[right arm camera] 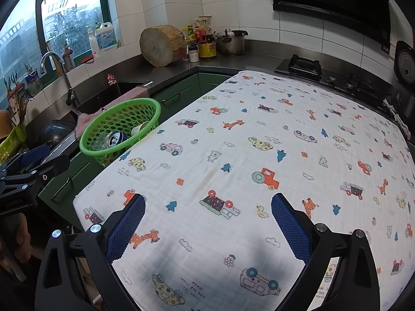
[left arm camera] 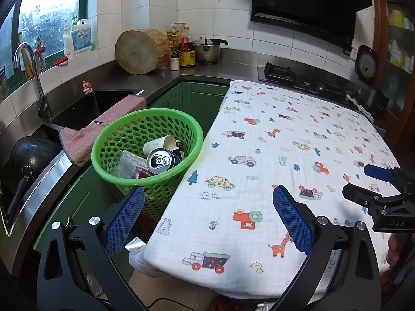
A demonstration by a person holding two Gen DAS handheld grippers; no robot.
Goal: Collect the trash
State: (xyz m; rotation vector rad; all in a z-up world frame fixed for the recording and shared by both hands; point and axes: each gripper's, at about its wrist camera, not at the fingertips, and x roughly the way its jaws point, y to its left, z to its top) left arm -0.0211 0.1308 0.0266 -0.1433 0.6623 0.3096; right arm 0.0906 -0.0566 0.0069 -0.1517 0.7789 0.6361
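A green perforated basket stands at the left edge of a table under a white cartoon-print cloth. In the basket lie a crushed drink can, a paper cup, a clear plastic cup and a flat wrapper. My left gripper is open and holds nothing, straddling the table's near-left edge below the basket. My right gripper is open and bare over the cloth; it also shows at the right edge of the left wrist view, right gripper.
A steel sink with faucet and a pink towel lies behind the basket. A wooden chopping block, bottles, a pot and a gas hob line the counter. A black pan sits left. Green cabinets stand beneath.
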